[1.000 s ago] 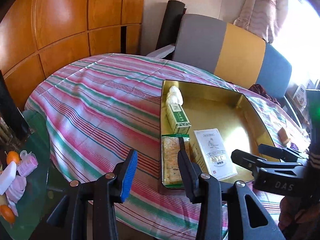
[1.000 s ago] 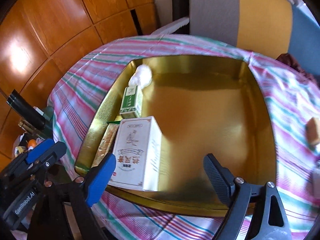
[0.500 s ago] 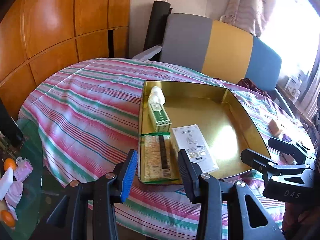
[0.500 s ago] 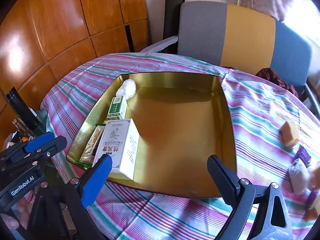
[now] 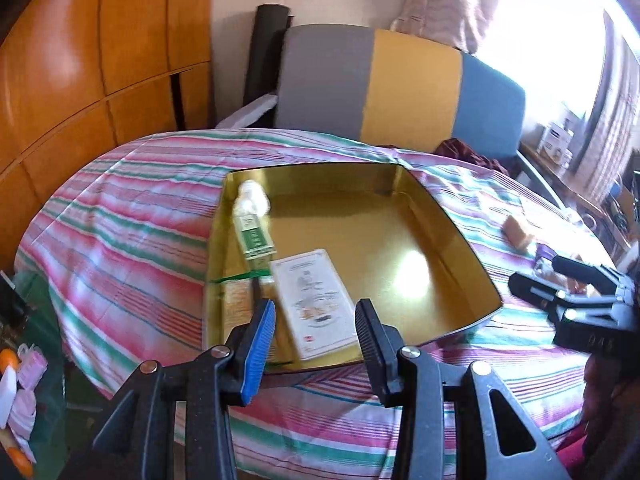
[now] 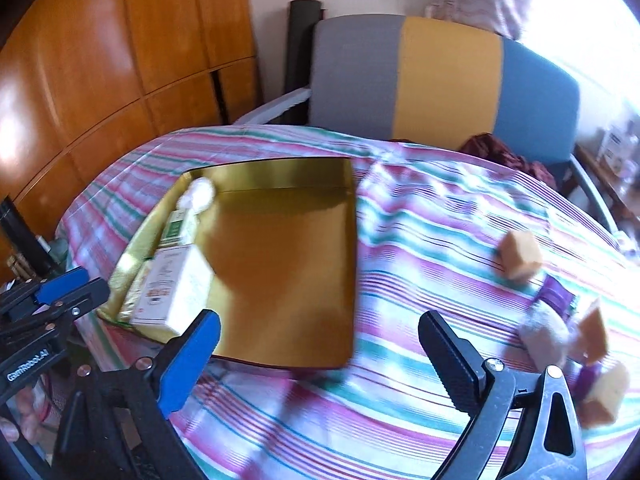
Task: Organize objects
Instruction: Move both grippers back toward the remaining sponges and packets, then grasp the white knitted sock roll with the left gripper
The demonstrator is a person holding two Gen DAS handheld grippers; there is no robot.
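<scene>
A gold tray point(image 5: 436, 216) point(image 6: 288, 304) sits on the striped tablecloth. Along its left side lie a white wrapped item point(image 5: 254, 200), a green box point(image 5: 254, 240), a cracker pack point(image 5: 236, 312) and a white box point(image 5: 314, 300) point(image 6: 172, 292). My left gripper point(image 5: 314, 344) is open and empty at the tray's near edge. My right gripper point(image 6: 318, 356) is open and empty over the cloth right of the tray; it shows in the left wrist view point(image 5: 576, 292). Loose tan cubes point(image 6: 520, 260), a grey pouch point(image 6: 546, 336) and purple wrappers point(image 6: 556, 300) lie on the cloth at right.
A grey, yellow and blue chair point(image 5: 396, 88) stands behind the table. Wooden wall panels point(image 5: 80, 80) rise at left. A glass side table with small items point(image 5: 20, 380) is at lower left. Another tan cube point(image 6: 604, 396) lies near the right finger.
Both grippers have pulled back from the tray and swung right. The right gripper now faces the cloth and the loose items right of the tray. Nothing was taken hold of.
</scene>
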